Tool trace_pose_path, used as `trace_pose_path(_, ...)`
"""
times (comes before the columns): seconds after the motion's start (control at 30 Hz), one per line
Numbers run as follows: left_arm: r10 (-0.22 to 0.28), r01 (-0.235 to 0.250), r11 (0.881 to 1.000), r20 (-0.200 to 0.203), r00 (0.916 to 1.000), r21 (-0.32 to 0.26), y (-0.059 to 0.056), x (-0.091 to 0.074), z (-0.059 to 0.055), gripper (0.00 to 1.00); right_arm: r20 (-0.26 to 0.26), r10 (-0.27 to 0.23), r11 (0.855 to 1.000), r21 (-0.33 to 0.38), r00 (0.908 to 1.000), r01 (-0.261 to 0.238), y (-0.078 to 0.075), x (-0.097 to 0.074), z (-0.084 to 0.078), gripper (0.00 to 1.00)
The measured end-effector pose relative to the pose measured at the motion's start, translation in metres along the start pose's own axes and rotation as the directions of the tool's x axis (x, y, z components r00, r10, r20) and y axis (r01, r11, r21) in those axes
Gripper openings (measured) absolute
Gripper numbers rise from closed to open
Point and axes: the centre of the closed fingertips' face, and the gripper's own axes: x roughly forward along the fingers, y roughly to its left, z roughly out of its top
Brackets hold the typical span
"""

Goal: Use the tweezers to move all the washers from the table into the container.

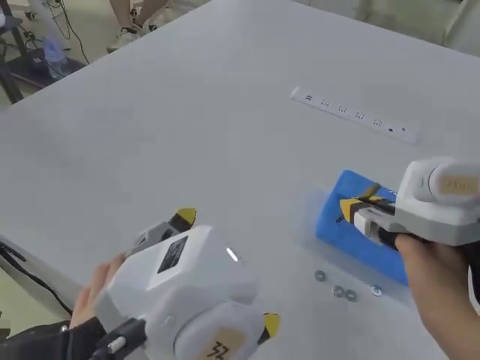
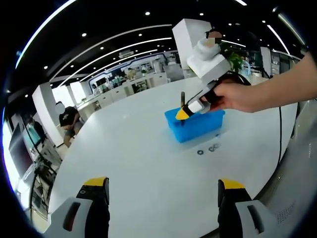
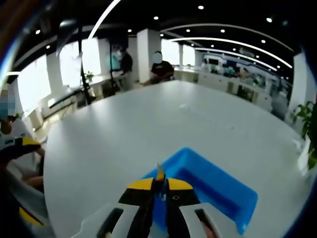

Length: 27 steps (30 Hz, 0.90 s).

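tweezers point(image 3: 160, 172), slim dark metal, pinched in my right gripper point(image 3: 159, 184), jaws near shut, tips over blue rectangular plastic container point(image 3: 218, 191). can't tell if tips carry anything. small silver metal washers point(image 1: 345, 292) in a row on grey table point(image 1: 187, 135), below and behind right tongs, along container's near wall. left gripper point(image 2: 163, 183) farther off, jaws wide, empty.

Bare table point(image 1: 187, 135) lies wide open across the middle and far left, giving free passage. Obstacles: power strip point(image 1: 352, 114) at far right; blue container point(image 1: 349, 229) at near right, with right gripper point(image 1: 351, 208) and its clamped tweezers point(image 2: 182, 101) over it; washers point(image 1: 345, 291) just beside the container's near wall. Left gripper point(image 1: 226, 271) sits at the near-left edge.
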Motion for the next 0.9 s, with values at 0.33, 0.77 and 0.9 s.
trace_pose_path(0.33,-0.007,0.007,1.0,0.007,1.0,0.01,-0.002,0.0,0.001,0.92,0.025,0.005,1.0,0.012,0.9997,-0.005,0.001,-0.013,0.008,0.04)
trace_pose_path(0.77,0.012,-0.012,1.0,0.016,0.9998,-0.001,0.002,-0.001,0.002,0.93,0.085,0.068,0.997,-0.032,0.9941,-0.066,0.036,-0.059,0.024,0.04)
trace_pose_path(0.9,0.015,-0.015,1.0,0.013,0.9998,0.002,0.003,-0.001,0.002,0.93,0.061,0.092,0.995,-0.03,0.9939,-0.09,0.046,-0.065,0.009,0.04)
